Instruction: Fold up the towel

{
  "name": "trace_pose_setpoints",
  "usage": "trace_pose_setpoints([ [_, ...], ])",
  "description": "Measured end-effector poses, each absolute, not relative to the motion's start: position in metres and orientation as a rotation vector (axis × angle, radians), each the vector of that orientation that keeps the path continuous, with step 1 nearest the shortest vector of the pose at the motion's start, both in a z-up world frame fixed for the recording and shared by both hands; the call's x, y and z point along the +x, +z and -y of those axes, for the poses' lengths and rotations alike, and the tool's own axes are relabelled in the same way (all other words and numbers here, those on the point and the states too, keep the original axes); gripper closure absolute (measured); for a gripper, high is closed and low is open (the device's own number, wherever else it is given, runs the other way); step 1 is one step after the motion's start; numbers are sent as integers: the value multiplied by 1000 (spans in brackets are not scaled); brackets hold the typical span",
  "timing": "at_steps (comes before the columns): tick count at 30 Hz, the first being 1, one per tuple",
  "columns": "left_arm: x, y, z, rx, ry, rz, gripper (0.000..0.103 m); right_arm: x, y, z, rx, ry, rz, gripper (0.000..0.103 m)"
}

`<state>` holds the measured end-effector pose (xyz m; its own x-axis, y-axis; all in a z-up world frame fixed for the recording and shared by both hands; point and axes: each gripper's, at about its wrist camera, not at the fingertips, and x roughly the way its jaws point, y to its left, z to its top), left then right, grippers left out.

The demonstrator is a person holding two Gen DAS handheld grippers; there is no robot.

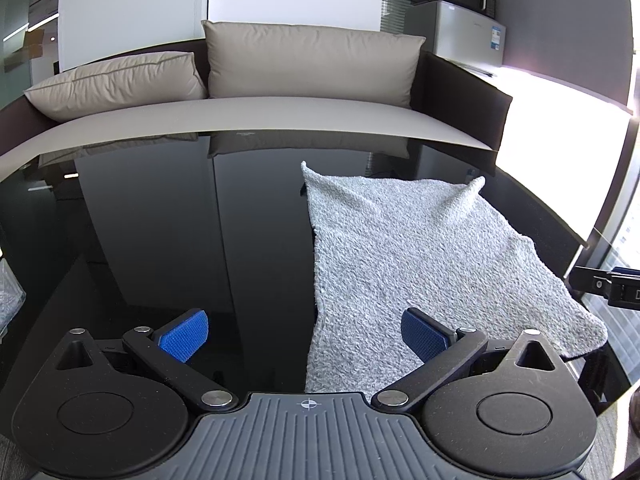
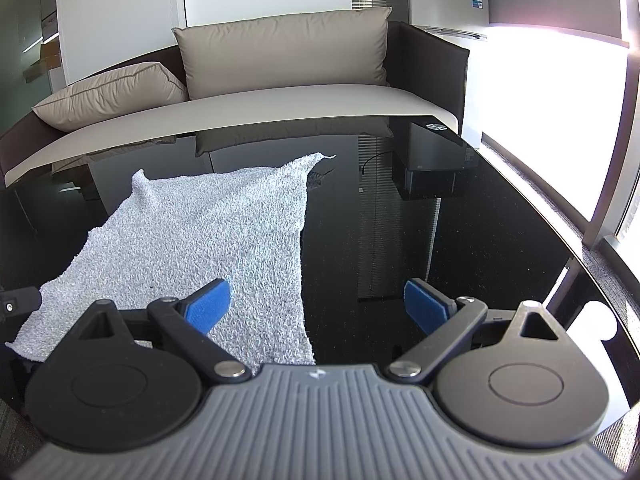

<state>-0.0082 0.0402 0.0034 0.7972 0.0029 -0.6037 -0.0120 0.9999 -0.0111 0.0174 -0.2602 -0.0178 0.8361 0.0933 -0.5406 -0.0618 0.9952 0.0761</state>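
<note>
A light grey fuzzy towel [image 1: 420, 256] lies spread on the glossy black table [image 1: 160, 240], with its far corners peaked up. In the left wrist view my left gripper [image 1: 304, 336] is open and straddles the towel's near left edge: one blue pad is over the bare table, the other over the cloth. In the right wrist view the towel [image 2: 200, 240] fills the left half. My right gripper [image 2: 318, 306] is open above its near right corner, with nothing between the pads. The right gripper's tip [image 1: 608, 282] shows at the far right of the left view.
A sofa with beige cushions [image 1: 312, 60] stands just behind the table's far edge. A small silver fridge [image 1: 464, 32] with a black microwave on top sits at the back right. A bright window runs along the right side. The black table [image 2: 460, 240] is bare to the towel's right.
</note>
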Motion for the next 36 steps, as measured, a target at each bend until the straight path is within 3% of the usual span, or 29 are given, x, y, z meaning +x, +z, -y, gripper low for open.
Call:
trace_pose_setpoints([
  [36,-34,1,-31,-30,1,-651,1,-26,-20,259,75,78,-591,7],
])
